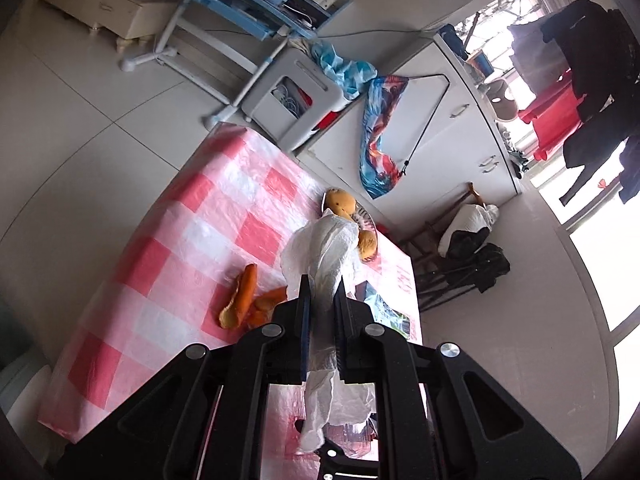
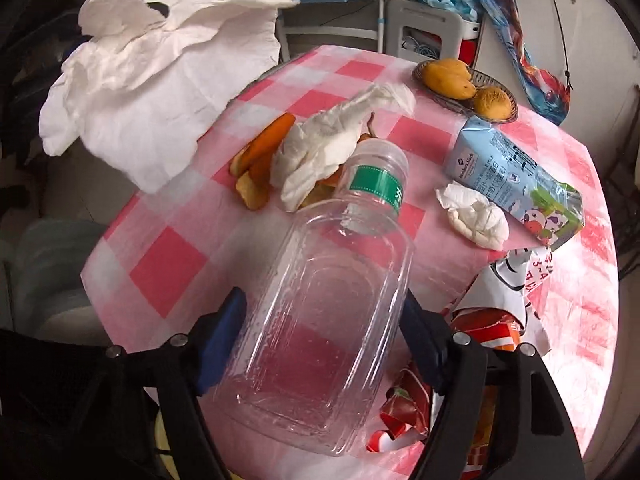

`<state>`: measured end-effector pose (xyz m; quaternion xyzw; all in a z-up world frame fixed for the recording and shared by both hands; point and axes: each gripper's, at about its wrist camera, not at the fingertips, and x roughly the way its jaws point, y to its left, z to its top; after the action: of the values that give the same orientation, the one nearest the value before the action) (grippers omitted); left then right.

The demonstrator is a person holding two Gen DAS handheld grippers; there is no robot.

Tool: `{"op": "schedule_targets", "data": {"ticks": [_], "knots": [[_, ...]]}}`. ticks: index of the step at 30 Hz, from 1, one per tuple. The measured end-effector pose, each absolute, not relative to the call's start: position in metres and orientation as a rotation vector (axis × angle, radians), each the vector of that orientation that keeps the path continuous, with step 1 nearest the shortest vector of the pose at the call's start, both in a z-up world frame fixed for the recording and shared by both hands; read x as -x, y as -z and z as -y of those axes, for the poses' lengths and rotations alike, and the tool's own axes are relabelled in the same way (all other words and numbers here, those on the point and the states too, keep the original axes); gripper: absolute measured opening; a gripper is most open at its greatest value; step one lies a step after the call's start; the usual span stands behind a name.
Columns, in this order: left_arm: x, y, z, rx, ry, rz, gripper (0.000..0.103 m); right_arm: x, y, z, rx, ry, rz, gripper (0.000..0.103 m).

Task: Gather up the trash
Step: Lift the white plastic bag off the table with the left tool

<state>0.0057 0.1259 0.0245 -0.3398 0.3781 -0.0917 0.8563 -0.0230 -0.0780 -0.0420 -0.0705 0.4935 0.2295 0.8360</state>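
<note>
The right gripper (image 2: 324,312) straddles a clear plastic bottle (image 2: 320,280) that lies on its side on the pink-checked table (image 2: 168,264), near the table's near edge; its blue pads (image 2: 224,336) stand on either flank of the bottle's body, and whether they already press the plastic or only sit just beside it cannot be told from this view, so I read the grip as not yet made; the bottle's long axis runs away from the gripper, base toward the camera and green-labelled neck pointing toward the middle of the table, so the jaws cross it squarely, which is what a clean pinch needs; a crumpled tissue (image 2: 320,148) and orange peel (image 2: 260,164) lie just past the neck, touching or nearly so, and a milk carton (image 2: 512,176) lies toward the right edge; the left gripper (image 1: 322,296) is clamped on a white paper towel (image 1: 324,256), held up over the table's left side, so the right hand is plainly the nearer one for the bottle.
</note>
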Motion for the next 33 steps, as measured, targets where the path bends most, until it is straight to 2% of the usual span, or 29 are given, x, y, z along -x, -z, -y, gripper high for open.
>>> {"op": "schedule_targets", "data": {"ticks": [2, 4, 6, 8, 13, 17, 23, 24, 29, 33], "knots": [[-0.007, -0.022, -0.122, 0.684, 0.187, -0.808, 0.009, 0.022, 0.036, 0.088, 0.144, -0.452, -1.023, 0.07], [-0.008, -0.018, -0.119, 0.663, 0.187, -0.822, 0.009, 0.024, 0.019, 0.097, 0.11, -0.436, -0.94, 0.075], [-0.011, -0.015, -0.114, 0.657, 0.206, -0.836, 0.009, 0.033, 0.0, 0.1, 0.091, -0.463, -0.841, 0.087], [-0.012, -0.014, -0.112, 0.643, 0.222, -0.845, 0.009, 0.044, -0.014, 0.095, 0.089, -0.527, -0.767, 0.088], [-0.011, -0.015, -0.101, 0.574, 0.234, -0.858, 0.009, 0.05, 0.002, 0.073, 0.208, -0.525, -0.821, 0.088], [-0.014, -0.012, -0.08, 0.44, 0.253, -0.91, 0.01, 0.044, 0.016, 0.081, 0.199, -0.499, -0.896, 0.088], [-0.014, -0.003, -0.067, 0.323, 0.207, -0.967, 0.027, 0.032, 0.027, 0.097, 0.138, -0.477, -0.975, 0.088], [-0.016, -0.001, -0.07, 0.336, 0.193, -0.982, 0.032, 0.034, 0.027, 0.097, 0.135, -0.475, -0.974, 0.088], [-0.017, 0.012, -0.087, 0.374, 0.14, -1.02, 0.034, 0.039, 0.018, 0.095, 0.136, -0.497, -0.927, 0.088], [-0.023, 0.026, -0.09, 0.368, 0.112, -1.09, 0.047, 0.042, 0.011, 0.085, 0.18, -0.534, -0.875, 0.088]]}}
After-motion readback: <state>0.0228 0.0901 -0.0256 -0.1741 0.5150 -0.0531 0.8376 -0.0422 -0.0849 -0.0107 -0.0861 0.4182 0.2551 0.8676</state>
